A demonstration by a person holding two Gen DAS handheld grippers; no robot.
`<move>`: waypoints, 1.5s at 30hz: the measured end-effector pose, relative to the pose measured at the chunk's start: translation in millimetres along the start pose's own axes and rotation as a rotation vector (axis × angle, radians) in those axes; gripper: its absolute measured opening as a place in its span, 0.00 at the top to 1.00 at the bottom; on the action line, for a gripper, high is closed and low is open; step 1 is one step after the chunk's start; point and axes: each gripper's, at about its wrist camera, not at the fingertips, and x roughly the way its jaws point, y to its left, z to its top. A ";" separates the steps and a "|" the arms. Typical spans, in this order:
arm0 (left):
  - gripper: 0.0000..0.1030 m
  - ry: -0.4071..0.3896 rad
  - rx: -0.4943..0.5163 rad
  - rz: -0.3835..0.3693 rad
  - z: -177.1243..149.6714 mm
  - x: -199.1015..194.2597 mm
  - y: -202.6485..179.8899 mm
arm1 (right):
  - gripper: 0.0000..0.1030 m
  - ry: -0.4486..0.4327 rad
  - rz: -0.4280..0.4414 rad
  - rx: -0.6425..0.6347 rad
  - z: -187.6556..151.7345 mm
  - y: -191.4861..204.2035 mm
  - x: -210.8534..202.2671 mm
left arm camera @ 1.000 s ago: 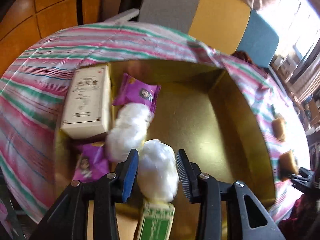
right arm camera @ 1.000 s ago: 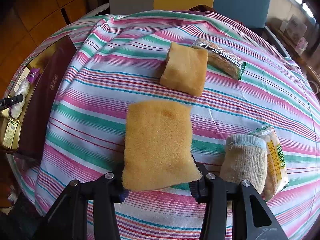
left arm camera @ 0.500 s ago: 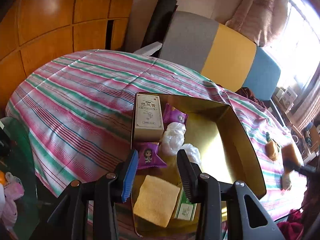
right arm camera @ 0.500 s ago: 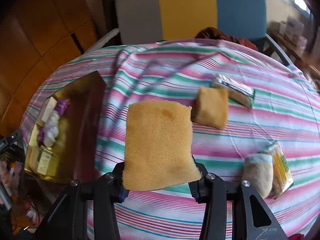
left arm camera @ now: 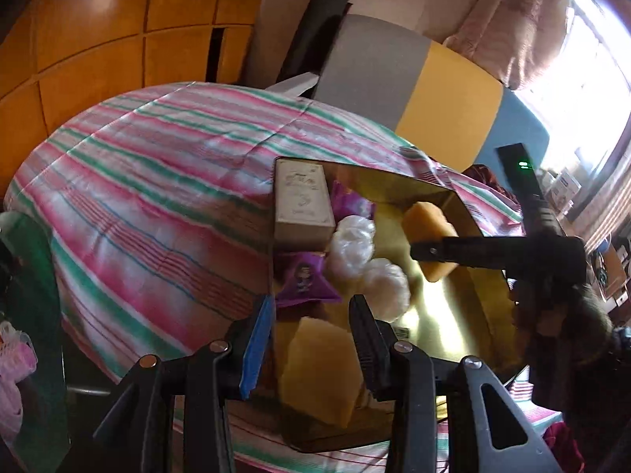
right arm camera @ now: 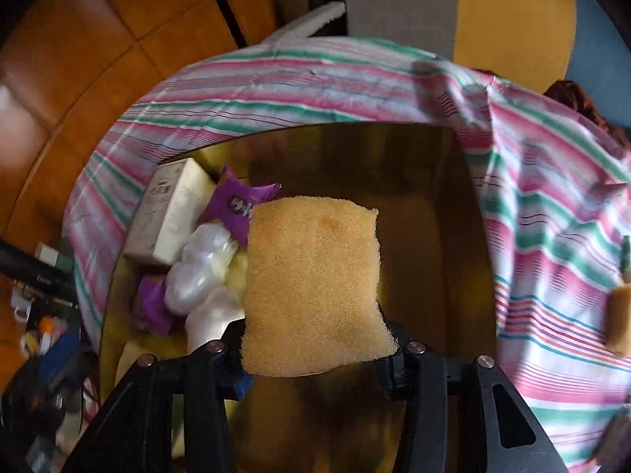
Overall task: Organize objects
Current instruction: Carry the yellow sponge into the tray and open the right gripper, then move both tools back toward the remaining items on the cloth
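1. Left gripper (left arm camera: 311, 339) hangs with its fingers apart and nothing between them, above the near end of the gold box (left arm camera: 441, 193); a yellow sponge (left arm camera: 319, 370) lies in the box just beneath it.
2. Along the box's left side sit a cream carton (left arm camera: 301, 205), purple snack packets (left arm camera: 303, 280) and white plastic-wrapped bundles (left arm camera: 353, 240), packed close together.
3. Right gripper (right arm camera: 317, 349) is clamped on a second yellow sponge (right arm camera: 315, 287), held above the open middle of the box (right arm camera: 434, 236), next to the bundles (right arm camera: 201, 264) and the carton (right arm camera: 169, 216).
4. Judging by this, the step in hand is putting the held sponge into the box. The next move calls for lowering it onto the bare gold floor to the right of the bundles and then opening the fingers, without pressing on the packets.
5. Only the left view shows the right gripper from the side (left arm camera: 430, 252), with the sponge (left arm camera: 428, 236) hanging over the box floor, and the sponge already lying at the near end.
6. Only the right view shows another sponge (right arm camera: 619, 323) out on the striped cloth (right arm camera: 552, 236) at the right, so more seems left to gather. Whether the held sponge touches the floor cannot be told from either view.
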 end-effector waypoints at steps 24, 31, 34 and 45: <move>0.61 -0.035 0.042 0.018 -1.5 -12.2 -17.2 | 0.02 -0.151 0.103 0.054 -19.6 -14.1 -42.7; 0.61 -0.035 0.127 -0.008 -8.8 -18.6 -49.2 | 0.00 -0.219 0.037 0.039 -56.0 -44.8 -88.9; 0.61 -0.031 0.167 -0.019 -12.1 -19.1 -65.0 | 0.00 -0.235 0.010 0.054 -72.6 -65.0 -105.8; 0.61 -0.002 0.296 -0.067 -25.0 -15.3 -119.1 | 0.00 -0.269 -0.150 0.198 -121.5 -170.3 -156.2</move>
